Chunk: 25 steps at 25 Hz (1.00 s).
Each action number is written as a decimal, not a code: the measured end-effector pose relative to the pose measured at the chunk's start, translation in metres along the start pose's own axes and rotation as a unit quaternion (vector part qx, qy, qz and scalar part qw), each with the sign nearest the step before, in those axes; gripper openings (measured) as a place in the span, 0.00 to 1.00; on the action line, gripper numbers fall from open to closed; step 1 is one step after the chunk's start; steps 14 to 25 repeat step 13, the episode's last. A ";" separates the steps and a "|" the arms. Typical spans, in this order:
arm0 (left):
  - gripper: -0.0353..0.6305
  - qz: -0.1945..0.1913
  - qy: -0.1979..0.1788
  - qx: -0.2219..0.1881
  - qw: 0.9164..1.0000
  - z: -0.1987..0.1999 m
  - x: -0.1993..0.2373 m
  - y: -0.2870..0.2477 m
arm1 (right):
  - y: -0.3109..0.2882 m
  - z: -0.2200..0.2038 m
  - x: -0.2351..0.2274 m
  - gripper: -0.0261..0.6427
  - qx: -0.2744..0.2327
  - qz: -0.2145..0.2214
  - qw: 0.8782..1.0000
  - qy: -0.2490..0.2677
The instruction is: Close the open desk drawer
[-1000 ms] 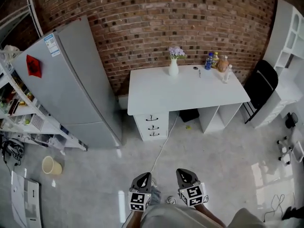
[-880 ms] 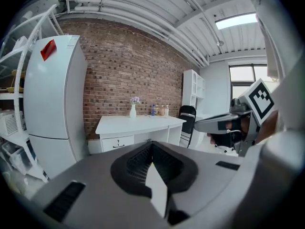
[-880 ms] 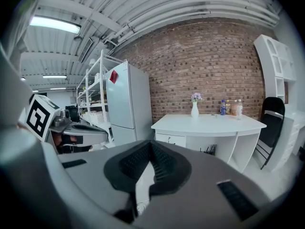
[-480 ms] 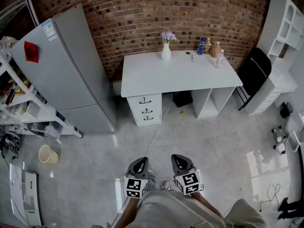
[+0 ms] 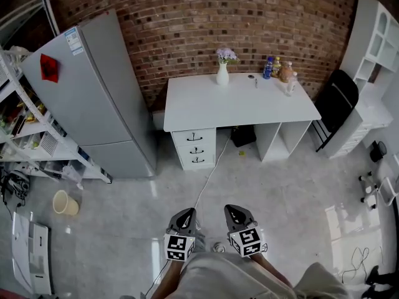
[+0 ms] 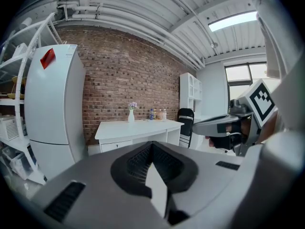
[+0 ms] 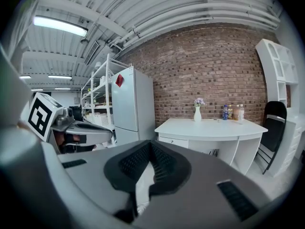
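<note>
Two grippers, the left gripper (image 5: 185,219) and the right gripper (image 5: 237,217), both clenched on nothing, hang side by side, well apart from the one white desk (image 5: 237,104). Three drawers (image 5: 196,149) stack under its left end; whether any stands open I cannot tell. The left gripper view shows only the top front. Bare floor (image 5: 274,185) lies between, crossed by one white cable (image 5: 209,179).

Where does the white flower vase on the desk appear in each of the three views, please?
Head view: the vase is at upper centre, near the back edge of the white desk.
Left gripper view: the vase is small, left of centre, on the desk.
Right gripper view: the vase is right of centre, on the desk.
Shared landmark: the brick wall directly behind the vase in all three views.
</note>
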State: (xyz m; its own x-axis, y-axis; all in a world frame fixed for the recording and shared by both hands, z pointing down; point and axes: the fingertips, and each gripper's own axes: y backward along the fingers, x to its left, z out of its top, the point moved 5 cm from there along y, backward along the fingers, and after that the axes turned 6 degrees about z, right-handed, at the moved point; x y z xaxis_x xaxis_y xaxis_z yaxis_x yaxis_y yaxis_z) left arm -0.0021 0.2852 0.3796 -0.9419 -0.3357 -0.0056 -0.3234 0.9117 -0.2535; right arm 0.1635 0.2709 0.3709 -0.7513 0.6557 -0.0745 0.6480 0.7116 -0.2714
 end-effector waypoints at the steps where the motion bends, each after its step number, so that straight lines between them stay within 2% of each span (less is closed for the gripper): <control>1: 0.07 0.000 0.001 0.001 1.000 -0.001 0.000 0.000 | -0.001 0.000 0.000 0.06 0.000 0.001 1.000 0.001; 25: 0.07 0.000 -0.001 0.006 1.000 -0.002 -0.004 -0.007 | -0.003 -0.003 -0.004 0.06 0.006 0.010 1.000 -0.003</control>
